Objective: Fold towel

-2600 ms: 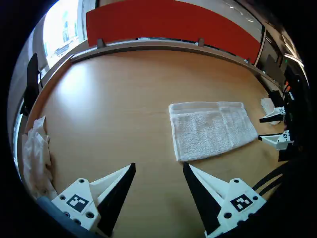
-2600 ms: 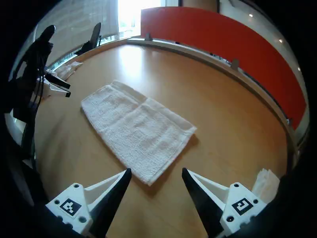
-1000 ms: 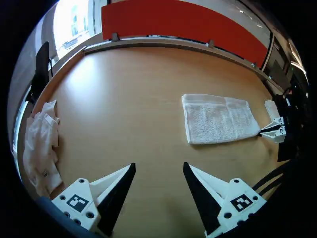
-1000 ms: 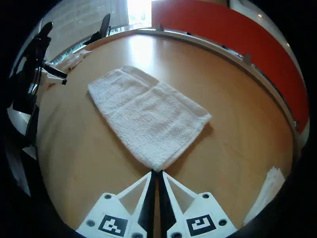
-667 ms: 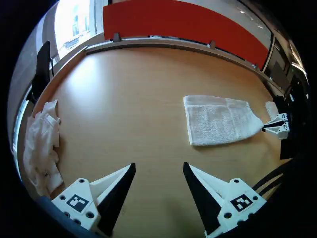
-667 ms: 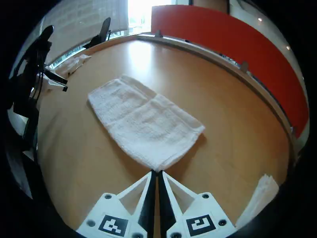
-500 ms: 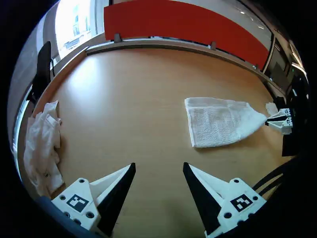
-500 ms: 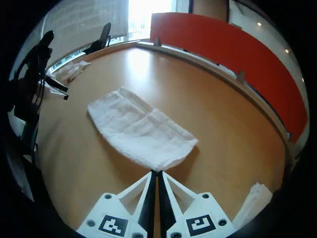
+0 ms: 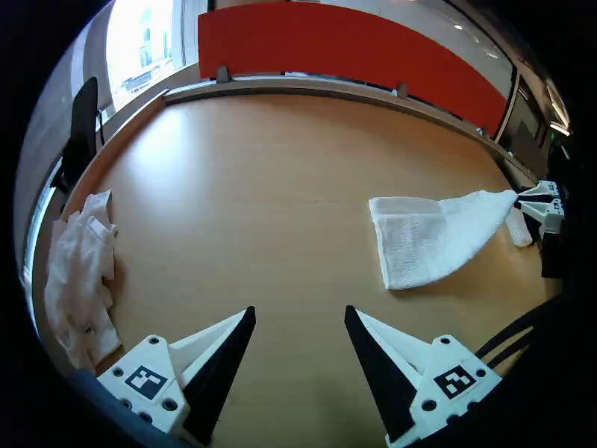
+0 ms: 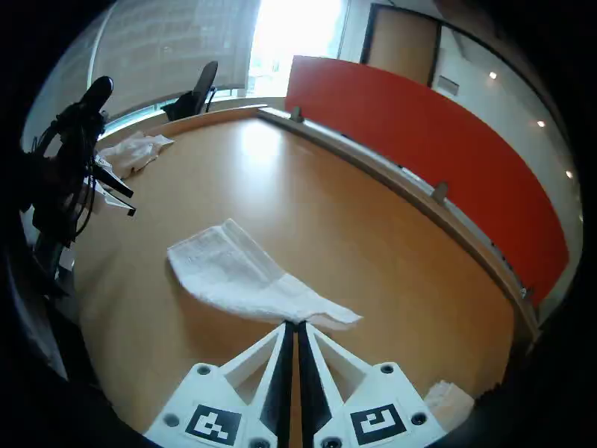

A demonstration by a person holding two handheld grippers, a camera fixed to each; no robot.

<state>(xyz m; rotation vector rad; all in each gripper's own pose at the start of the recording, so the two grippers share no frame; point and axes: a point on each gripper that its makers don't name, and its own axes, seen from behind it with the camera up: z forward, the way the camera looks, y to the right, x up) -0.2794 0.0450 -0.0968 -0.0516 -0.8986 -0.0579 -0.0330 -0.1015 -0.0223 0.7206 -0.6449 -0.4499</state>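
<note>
Right gripper view: my right gripper (image 10: 292, 327) is clamped on one corner of the towel (image 10: 231, 278), corner raised, the rest lying on the table (image 10: 358, 224) well short of the red panel (image 10: 425, 149). My left gripper (image 9: 298, 317) gapes, holding nothing. A one-corner pinch like this could slip, or the fold could go skewed.

**Left gripper** (image 9: 298, 310): two white wedge-shaped fingers (image 9: 198, 340) with black inner faces tapering to points. Each base bears a square black-and-white fiducial tag (image 9: 145, 381), with small dark screw holes (image 9: 153, 340) around it. Black cables (image 9: 522, 332), possibly two strands, lie beside one finger.

**Right gripper** (image 10: 295, 325): the same white fingers (image 10: 250, 362), with black inner edges, triangular recesses, tags (image 10: 205, 424) and screw holes (image 10: 201, 369).
</note>
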